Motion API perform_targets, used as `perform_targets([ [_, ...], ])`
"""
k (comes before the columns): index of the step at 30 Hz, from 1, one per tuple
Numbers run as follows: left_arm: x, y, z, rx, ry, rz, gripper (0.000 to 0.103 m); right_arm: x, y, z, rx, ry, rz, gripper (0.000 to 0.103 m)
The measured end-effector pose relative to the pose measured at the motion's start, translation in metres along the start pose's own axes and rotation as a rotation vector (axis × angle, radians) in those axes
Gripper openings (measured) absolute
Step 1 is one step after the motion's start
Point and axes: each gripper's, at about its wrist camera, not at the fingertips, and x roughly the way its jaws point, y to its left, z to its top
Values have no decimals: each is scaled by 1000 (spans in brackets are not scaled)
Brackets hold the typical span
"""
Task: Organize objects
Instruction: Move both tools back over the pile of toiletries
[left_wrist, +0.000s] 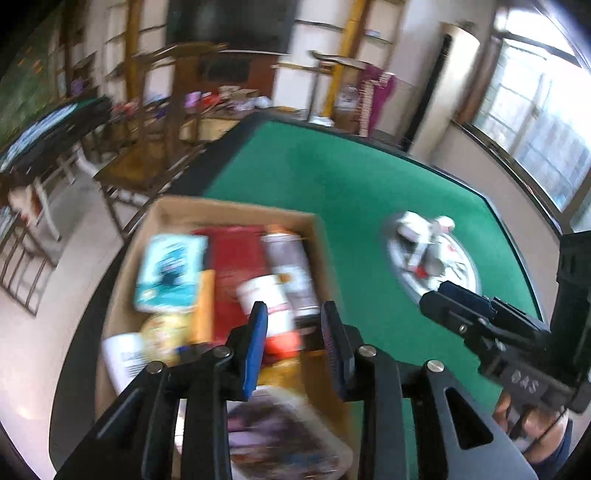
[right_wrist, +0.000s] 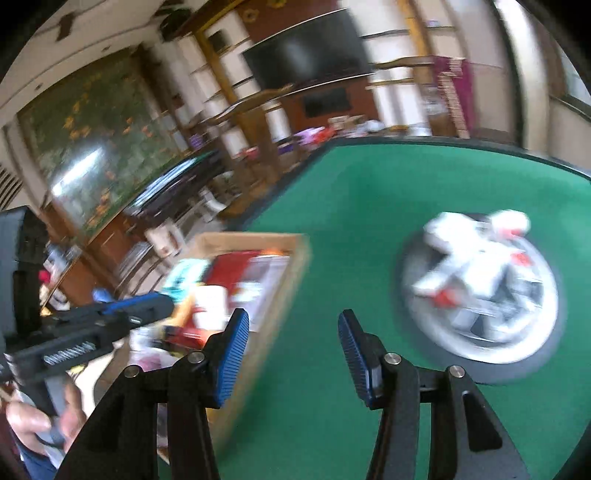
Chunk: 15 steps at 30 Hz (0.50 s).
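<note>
Surface: green felt table (left_wrist: 332, 177) with a dark rim
Left part: open cardboard box (left_wrist: 229, 212) — sits on the felt, packed with blurred goods
Right part: round white tray (right_wrist: 476, 350) — heaped with white items, well apart from the box

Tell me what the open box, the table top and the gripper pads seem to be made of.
Box: likely cardboard, matte brown walls with a raw edge. Table top: apparently green felt, flat and glare-free. Left gripper pads: probably ribbed blue rubber or plastic.
</note>
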Motion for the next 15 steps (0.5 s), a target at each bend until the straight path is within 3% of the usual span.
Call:
perform_targets([
  [5,32,-100,21,204,63,-97,29,-49,-89,-7,138,-62,-99,55],
  [9,86,-163,43,276,177,-189,29,-72,-141,-16,263,-118,-122,55],
  [12,128,-202,53,355,236,-150,29,-81,-164,-14,331,-135,-100,55],
  [15,155,-211,60,374,275,-96,29,-84,-181,-17,381,-135,-93,55],
])
